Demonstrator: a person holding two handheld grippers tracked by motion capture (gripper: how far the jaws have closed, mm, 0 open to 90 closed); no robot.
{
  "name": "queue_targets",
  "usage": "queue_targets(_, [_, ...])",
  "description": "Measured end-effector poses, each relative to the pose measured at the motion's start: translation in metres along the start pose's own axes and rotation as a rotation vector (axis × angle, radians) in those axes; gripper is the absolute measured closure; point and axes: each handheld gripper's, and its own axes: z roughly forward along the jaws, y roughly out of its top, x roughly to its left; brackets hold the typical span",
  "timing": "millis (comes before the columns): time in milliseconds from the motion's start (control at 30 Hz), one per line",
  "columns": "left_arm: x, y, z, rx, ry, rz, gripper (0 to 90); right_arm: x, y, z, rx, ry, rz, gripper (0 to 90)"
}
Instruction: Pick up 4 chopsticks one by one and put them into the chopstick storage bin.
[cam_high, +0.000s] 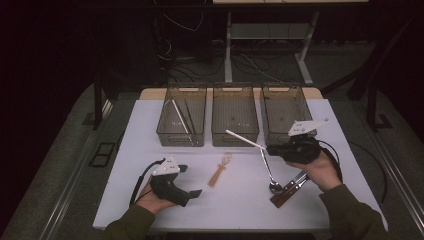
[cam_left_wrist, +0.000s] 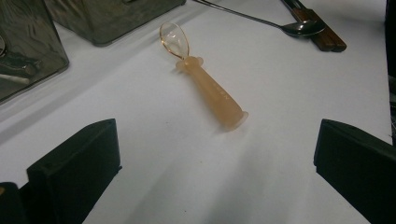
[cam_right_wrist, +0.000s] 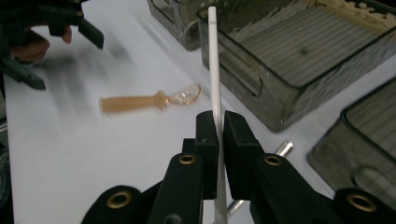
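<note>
Fingers (cam_right_wrist: 206, 140) of the right gripper (cam_right_wrist: 216, 135) are closed on a thin white stick (cam_right_wrist: 213, 56), pinching it partway along its length so that the longer part juts out ahead of the fingers and a short end runs back behind them. In the high view the right gripper (cam_high: 270, 149) is held above the tabletop (cam_high: 150, 130), just in front of the right bin (cam_high: 285, 107), with the white stick (cam_high: 243, 139) slanting from the fingers up and left toward the front wall of the middle bin (cam_high: 234, 114).

The left gripper (cam_high: 192, 181) rests at the near left of the tabletop, its fingers (cam_left_wrist: 79, 163) spread wide with nothing between them; an amber plastic spoon (cam_left_wrist: 205, 84) lies on the tabletop well ahead of them, untouched.

Loose on the tabletop are one amber plastic spoon (cam_high: 220, 170), one metal spoon (cam_high: 270, 172) and one wooden-handled utensil (cam_high: 289, 187), the last two lying together under the right hand (cam_high: 320, 167).

Three clear dark bins stand in a row at the far side. The left bin (cam_high: 181, 115) holds what look like two long thin sticks; the contents of the middle and right bins cannot be made out.
</note>
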Motion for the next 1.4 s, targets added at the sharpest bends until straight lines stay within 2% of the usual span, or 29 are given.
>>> queue_targets(433, [0.000,0.000,-0.001,-0.010,-0.005,-0.002,0.0,0.004,0.057,0.047,-0.008,-0.013,0.019,84.9])
queue_targets(933, [-0.001,0.001,0.000,-0.011,-0.013,-0.003,0.0,0.001,0.123,0.103,-0.007,-0.073,0.047,84.9])
queue_targets(1167, [-0.001,0.002,0.000,-0.016,-0.020,-0.004,0.0,0.002,0.147,0.135,0.013,-0.095,0.066,84.9])
queue_targets(1400, [-0.002,0.002,0.000,-0.018,-0.025,-0.002,0.0,0.002,0.165,0.169,0.044,-0.134,0.064,84.9])
